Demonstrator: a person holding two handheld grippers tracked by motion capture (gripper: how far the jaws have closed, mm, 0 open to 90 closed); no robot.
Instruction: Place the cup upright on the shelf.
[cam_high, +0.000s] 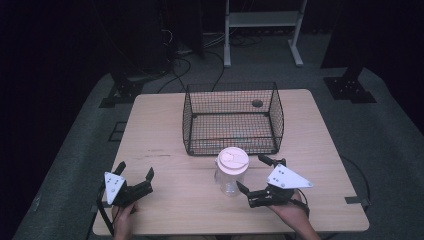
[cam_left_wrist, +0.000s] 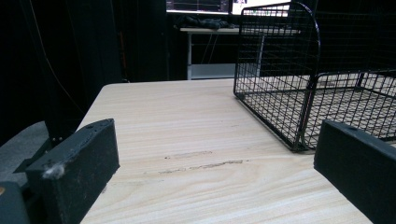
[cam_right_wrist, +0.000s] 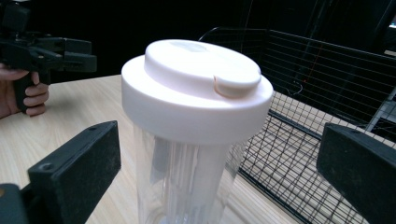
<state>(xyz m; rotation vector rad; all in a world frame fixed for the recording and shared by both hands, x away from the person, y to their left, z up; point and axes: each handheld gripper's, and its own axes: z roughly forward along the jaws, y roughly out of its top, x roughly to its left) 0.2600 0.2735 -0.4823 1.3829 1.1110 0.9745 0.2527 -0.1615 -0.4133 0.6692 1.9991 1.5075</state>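
Note:
A clear plastic tumbler (cam_high: 231, 181) with a pale pink lid (cam_high: 232, 160) stands upright on the wooden table (cam_high: 165, 130), just in front of a black wire basket (cam_high: 232, 117). My right gripper (cam_high: 250, 171) is open at the tumbler's right side, its jaws pointing at it. In the right gripper view the tumbler (cam_right_wrist: 187, 182) stands between the spread jaws of that gripper (cam_right_wrist: 217, 154), with no contact visible. My left gripper (cam_high: 136, 170) is open near the front left of the table, over bare wood. Between its jaws the left gripper (cam_left_wrist: 215, 144) holds nothing.
The wire basket (cam_left_wrist: 299, 93) has its lower front side toward me and looks empty. The other hand with the left gripper (cam_right_wrist: 46, 51) shows far off in the right gripper view. Dark stands and a white frame (cam_high: 262, 30) are on the floor behind the table.

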